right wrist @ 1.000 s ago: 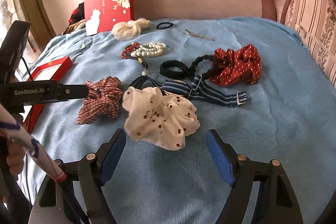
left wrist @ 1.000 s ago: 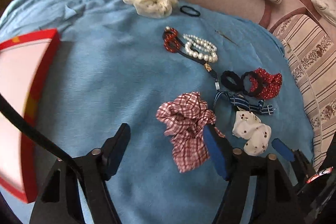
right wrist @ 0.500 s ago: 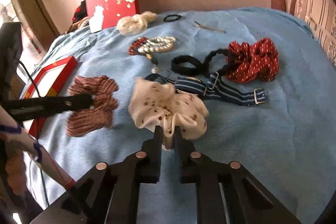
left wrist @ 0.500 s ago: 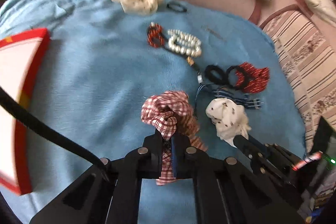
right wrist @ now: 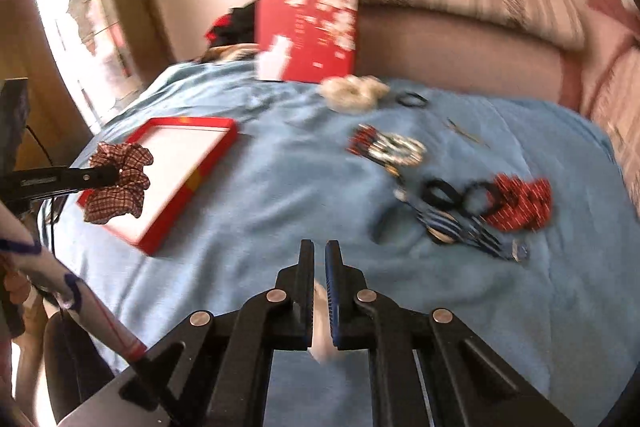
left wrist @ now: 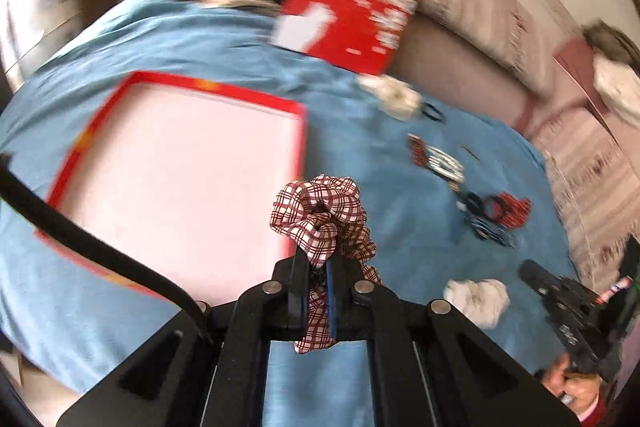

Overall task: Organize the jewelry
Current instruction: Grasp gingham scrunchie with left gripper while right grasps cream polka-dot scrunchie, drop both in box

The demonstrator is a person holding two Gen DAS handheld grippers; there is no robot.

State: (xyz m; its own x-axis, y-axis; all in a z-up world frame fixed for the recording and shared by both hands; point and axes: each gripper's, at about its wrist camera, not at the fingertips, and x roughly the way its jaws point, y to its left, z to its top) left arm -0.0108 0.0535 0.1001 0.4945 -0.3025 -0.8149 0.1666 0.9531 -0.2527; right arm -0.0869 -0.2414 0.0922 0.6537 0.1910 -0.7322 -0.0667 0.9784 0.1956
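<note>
My left gripper [left wrist: 318, 267] is shut on the red plaid scrunchie [left wrist: 320, 207] and holds it in the air beside the open red box with a white inside [left wrist: 180, 179]. In the right wrist view the scrunchie [right wrist: 120, 183] hangs over the box [right wrist: 176, 163]. My right gripper [right wrist: 319, 259] is shut on the white dotted scrunchie [right wrist: 320, 323], mostly hidden between the jaws; it shows in the left wrist view [left wrist: 478, 297]. The pearl bracelet [right wrist: 396, 149], black hair ties [right wrist: 440, 193], red dotted scrunchie [right wrist: 520, 203] and striped band [right wrist: 460, 227] lie on the blue blanket [right wrist: 280, 187].
A cream scrunchie [right wrist: 354, 93] and a thin black tie [right wrist: 412, 99] lie near the back. The red box lid [right wrist: 308, 31] leans on the sofa back. A hairpin [right wrist: 464, 133] lies at the right. Striped cushions stand behind.
Both grippers closed on their scrunchies and lifted them. The left one has swung left toward the red box; the right one has risen and turned left too.
</note>
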